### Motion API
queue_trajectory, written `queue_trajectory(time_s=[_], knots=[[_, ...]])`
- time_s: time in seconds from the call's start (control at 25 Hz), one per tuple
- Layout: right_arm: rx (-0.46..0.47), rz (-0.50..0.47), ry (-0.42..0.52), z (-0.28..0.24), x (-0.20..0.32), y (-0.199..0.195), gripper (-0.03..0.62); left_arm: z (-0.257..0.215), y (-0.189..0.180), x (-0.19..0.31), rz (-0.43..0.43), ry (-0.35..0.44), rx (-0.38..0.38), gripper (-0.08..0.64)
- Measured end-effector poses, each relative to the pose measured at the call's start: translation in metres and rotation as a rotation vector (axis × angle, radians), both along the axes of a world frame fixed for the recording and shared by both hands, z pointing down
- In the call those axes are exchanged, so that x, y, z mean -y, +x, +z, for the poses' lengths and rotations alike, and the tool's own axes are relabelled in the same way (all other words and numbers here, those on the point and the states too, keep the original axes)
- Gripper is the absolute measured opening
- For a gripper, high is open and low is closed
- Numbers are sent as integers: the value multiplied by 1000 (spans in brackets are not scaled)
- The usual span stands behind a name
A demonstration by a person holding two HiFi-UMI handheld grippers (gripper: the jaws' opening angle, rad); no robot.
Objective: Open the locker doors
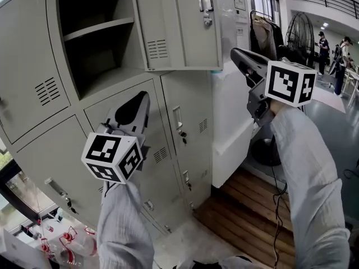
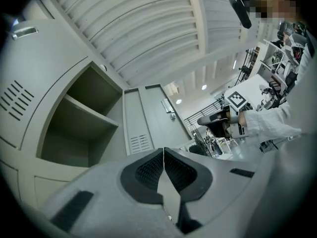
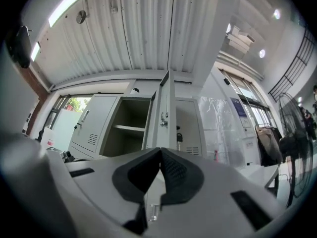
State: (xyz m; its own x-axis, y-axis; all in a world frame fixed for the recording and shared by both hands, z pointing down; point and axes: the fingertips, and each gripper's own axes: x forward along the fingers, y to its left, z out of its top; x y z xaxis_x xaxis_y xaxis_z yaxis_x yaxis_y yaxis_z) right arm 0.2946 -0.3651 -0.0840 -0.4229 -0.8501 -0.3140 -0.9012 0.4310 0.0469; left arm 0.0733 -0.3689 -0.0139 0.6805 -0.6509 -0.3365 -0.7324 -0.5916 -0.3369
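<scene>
Lockers [image 1: 33, 77] ahead: my left gripper [image 1: 140, 98] and right gripper [image 1: 238, 55] are both pinched shut and empty, so either could skid off the handle [image 1: 177, 118] just beyond the left one

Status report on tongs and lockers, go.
Both shut, empty: left tongs, right tongs. One upper door open; lower doors closed. Nothing in the way.

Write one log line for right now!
upper locker door: open | lower doors: closed | left gripper: shut, empty | right gripper: shut, empty
</scene>
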Motion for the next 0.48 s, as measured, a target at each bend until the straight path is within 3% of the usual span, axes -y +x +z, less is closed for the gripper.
queue_trajectory(time_s=[0.48], knots=[[-66, -107, -22, 91, -13, -53, 0, 75, -46, -26, -103, -110, -24, 12]])
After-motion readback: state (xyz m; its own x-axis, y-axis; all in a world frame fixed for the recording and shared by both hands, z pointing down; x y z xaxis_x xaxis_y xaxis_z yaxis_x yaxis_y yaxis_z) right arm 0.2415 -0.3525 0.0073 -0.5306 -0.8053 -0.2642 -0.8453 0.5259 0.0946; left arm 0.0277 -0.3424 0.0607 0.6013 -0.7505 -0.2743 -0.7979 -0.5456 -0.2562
